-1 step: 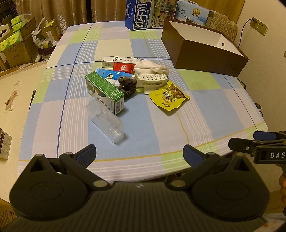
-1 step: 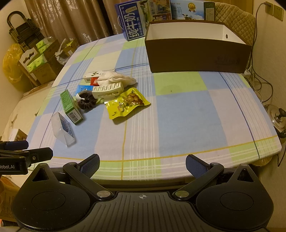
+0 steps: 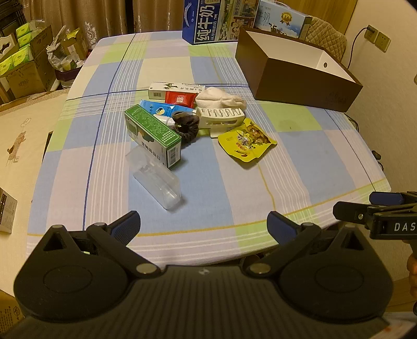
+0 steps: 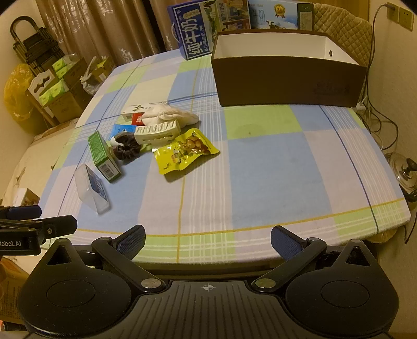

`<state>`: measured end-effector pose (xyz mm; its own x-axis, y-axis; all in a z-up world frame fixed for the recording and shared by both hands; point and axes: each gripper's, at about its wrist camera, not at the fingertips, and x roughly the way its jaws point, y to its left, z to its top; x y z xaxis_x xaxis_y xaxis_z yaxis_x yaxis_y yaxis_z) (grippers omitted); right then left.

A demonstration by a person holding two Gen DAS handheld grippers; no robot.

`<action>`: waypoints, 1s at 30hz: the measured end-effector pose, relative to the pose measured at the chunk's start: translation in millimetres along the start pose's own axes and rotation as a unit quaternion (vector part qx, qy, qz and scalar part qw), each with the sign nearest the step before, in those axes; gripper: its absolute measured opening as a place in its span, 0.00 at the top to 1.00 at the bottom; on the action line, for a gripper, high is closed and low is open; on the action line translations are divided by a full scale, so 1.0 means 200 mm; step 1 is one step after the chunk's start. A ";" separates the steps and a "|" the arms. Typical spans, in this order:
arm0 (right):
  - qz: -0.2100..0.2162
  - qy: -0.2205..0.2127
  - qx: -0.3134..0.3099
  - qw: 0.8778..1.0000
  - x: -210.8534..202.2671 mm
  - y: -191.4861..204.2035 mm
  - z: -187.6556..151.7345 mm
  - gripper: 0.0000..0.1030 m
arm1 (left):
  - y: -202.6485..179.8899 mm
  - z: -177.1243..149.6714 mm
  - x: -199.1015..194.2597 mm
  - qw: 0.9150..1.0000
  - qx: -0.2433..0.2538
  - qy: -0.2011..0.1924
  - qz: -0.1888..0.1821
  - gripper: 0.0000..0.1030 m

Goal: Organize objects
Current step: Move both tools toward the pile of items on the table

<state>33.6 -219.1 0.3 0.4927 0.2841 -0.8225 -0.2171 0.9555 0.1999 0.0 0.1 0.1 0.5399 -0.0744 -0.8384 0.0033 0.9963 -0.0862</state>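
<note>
A cluster of small items lies mid-table: a green box (image 3: 152, 133) (image 4: 103, 156), a clear plastic case (image 3: 156, 180) (image 4: 91, 191), a dark scrunchie (image 3: 186, 125), a white slotted holder (image 3: 221, 117), a white cloth (image 3: 219, 97), a red packet (image 3: 179, 99) and a yellow snack packet (image 3: 246, 140) (image 4: 185, 151). A brown box (image 3: 294, 75) (image 4: 286, 80) with a white inside stands empty at the back right. My left gripper (image 3: 203, 226) and right gripper (image 4: 208, 238) both hover open at the table's near edge, holding nothing.
The checked tablecloth (image 4: 273, 169) is bare between the items and the brown box. Milk cartons (image 3: 208, 23) stand at the far edge. Cardboard boxes (image 3: 23, 73) crowd the floor on the left. Cables and a pot lid (image 4: 404, 172) sit off the right edge.
</note>
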 end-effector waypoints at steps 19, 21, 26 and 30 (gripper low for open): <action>0.000 0.000 -0.001 1.000 0.02 0.02 0.02 0.02 | 0.00 0.00 0.00 1.000 0.000 0.001 0.000 0.01; -0.001 0.000 -0.002 1.000 0.02 0.02 0.02 0.02 | 0.00 0.00 0.00 1.000 0.000 0.001 0.000 0.01; -0.001 0.000 -0.002 1.000 0.03 0.02 0.03 0.02 | 0.00 0.00 0.00 1.000 -0.001 0.000 0.000 0.01; 0.000 0.000 -0.002 1.000 0.04 0.03 0.04 0.02 | 0.05 0.04 0.02 1.000 -0.003 0.001 0.001 0.01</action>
<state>42.5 -210.6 -1.7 0.4928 0.2835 -0.8227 -0.2207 0.9552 0.1970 9.4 10.4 -0.4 0.5390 -0.0725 -0.8392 -0.0034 0.9961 -0.0883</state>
